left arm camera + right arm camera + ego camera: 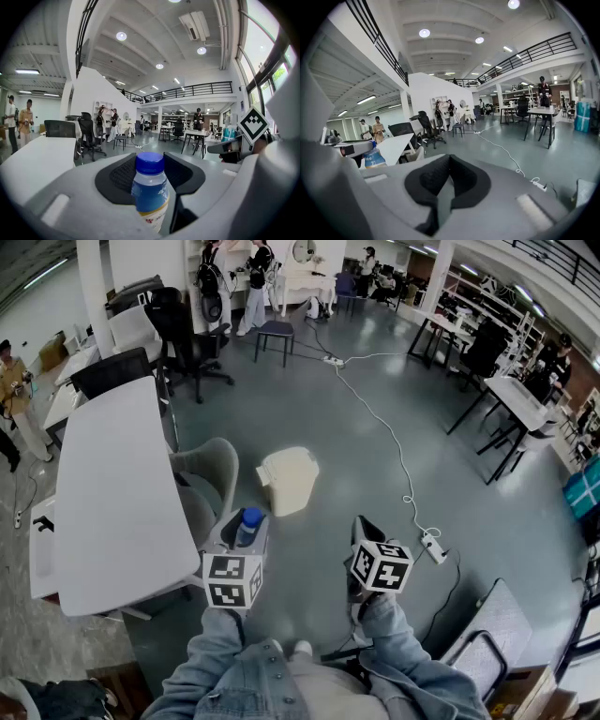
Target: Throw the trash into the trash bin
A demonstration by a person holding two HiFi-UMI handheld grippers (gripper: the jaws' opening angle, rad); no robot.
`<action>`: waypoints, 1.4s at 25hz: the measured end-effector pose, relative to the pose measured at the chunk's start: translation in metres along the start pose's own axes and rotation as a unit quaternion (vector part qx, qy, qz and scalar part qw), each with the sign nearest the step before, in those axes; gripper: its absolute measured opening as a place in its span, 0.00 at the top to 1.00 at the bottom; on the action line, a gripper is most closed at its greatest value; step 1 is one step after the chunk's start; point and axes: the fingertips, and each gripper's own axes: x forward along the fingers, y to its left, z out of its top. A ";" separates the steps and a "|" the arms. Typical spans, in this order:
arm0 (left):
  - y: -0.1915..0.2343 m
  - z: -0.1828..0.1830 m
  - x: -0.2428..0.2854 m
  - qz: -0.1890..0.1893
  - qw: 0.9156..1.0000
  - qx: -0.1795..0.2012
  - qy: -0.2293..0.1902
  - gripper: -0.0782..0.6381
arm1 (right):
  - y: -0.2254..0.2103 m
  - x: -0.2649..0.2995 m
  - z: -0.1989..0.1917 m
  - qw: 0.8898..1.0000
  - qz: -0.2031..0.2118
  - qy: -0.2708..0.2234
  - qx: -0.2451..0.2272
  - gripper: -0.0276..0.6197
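Between the pads of our left claw [150, 176] sits the blue-capped plastic bottle [150, 192], upright and clamped below its cap. The cream trash bin [288, 480] stands on the floor [375, 456] ahead, well apart. Risk: a release from here would fall short, and the bin's lid looks down, so the bottle could bounce off. Right claw [446, 183]: pads together, empty. Both our forearms reach forward, claws tipped slightly down.
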 end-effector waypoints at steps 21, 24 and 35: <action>0.005 -0.011 0.030 -0.034 0.999 -0.008 0.009 0.62 | -0.014 0.010 -0.012 0.999 -0.032 0.018 0.008 0.95; -0.003 -0.014 0.050 -0.044 0.999 -0.008 0.013 0.62 | -0.033 0.017 -0.015 0.999 -0.040 0.023 0.019 0.95; -0.036 0.015 0.173 -0.039 0.999 0.006 0.012 0.62 | -0.126 0.106 0.034 0.999 -0.026 0.023 0.024 0.95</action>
